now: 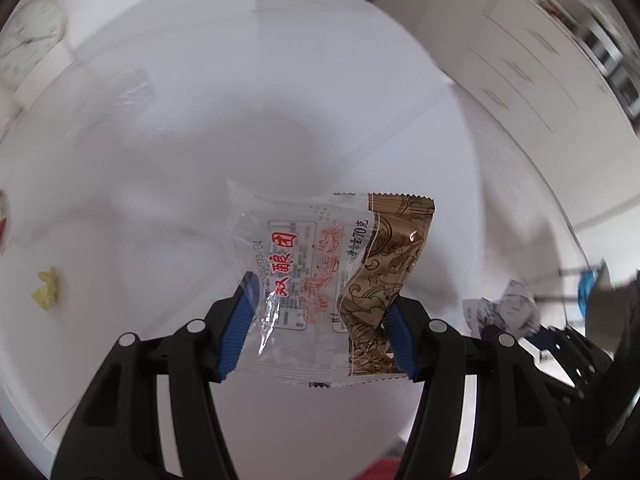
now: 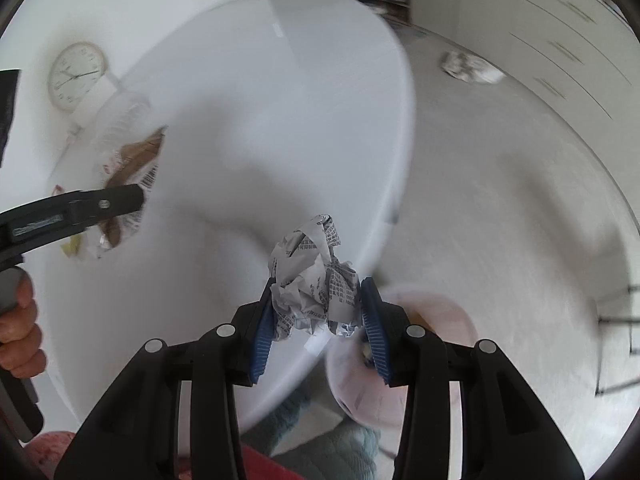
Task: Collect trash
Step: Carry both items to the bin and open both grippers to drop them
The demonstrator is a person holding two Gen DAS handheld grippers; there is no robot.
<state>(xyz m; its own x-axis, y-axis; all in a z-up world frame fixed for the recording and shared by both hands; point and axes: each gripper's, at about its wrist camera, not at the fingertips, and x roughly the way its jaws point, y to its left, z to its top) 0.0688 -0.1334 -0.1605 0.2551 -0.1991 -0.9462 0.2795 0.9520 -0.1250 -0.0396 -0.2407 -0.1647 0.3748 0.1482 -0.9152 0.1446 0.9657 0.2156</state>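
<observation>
Above a white round table [image 1: 280, 80], the left gripper [image 1: 316, 320] has its blue pads clamped on a clear-and-brown snack wrapper [image 1: 332, 264], held clear of the surface. Further right, the right gripper [image 2: 318, 320] squeezes a crumpled printed paper ball [image 2: 314, 284] near the table's edge, over a pale bin [image 2: 432, 344]. Being slippery film, the wrapper could slide free during a quick carry.
</observation>
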